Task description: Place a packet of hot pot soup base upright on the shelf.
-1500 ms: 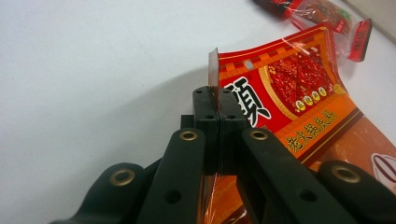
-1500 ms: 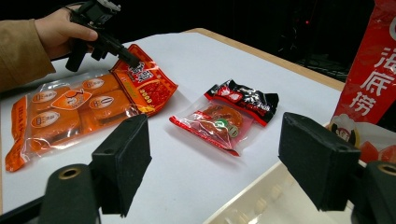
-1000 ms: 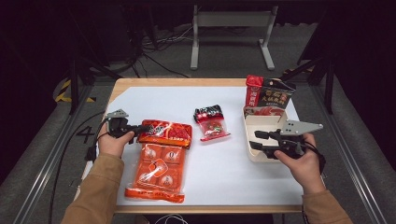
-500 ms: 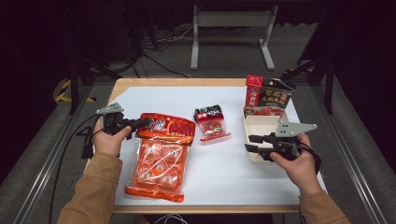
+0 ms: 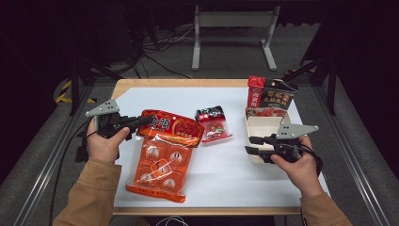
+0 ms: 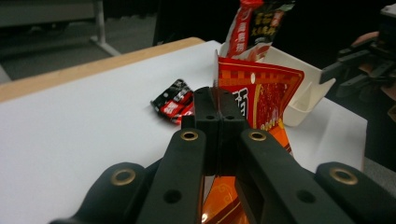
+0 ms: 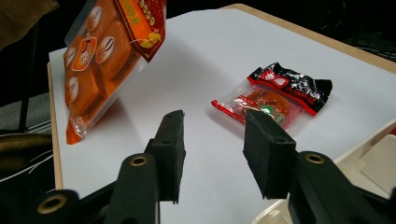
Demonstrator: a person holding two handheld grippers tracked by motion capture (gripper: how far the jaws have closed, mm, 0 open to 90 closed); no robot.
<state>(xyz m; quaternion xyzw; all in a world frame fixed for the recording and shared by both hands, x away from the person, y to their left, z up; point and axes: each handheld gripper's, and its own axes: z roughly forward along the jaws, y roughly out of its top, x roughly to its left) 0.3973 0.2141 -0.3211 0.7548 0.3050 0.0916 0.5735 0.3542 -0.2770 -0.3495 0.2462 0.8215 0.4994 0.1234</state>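
A wooden-edged table (image 5: 123,85) covered by a plain white sheet (image 5: 221,169) is carrying everything here. A large orange plastic bag of round snacks (image 5: 160,165) is resting by its lower end on the sheet at the left, its top tilting upward. A small red-and-black clear-fronted packet (image 5: 214,123) is lying flat near the middle. A cream rectangular plastic tray (image 5: 261,126) is sitting at the right, holding a red pouch and a black pouch upright at its far end.

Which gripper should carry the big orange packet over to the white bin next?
Left. The left gripper is shut on the orange packet at its top edge, lifting that end. The right gripper is open, holding nothing, beside the white bin.
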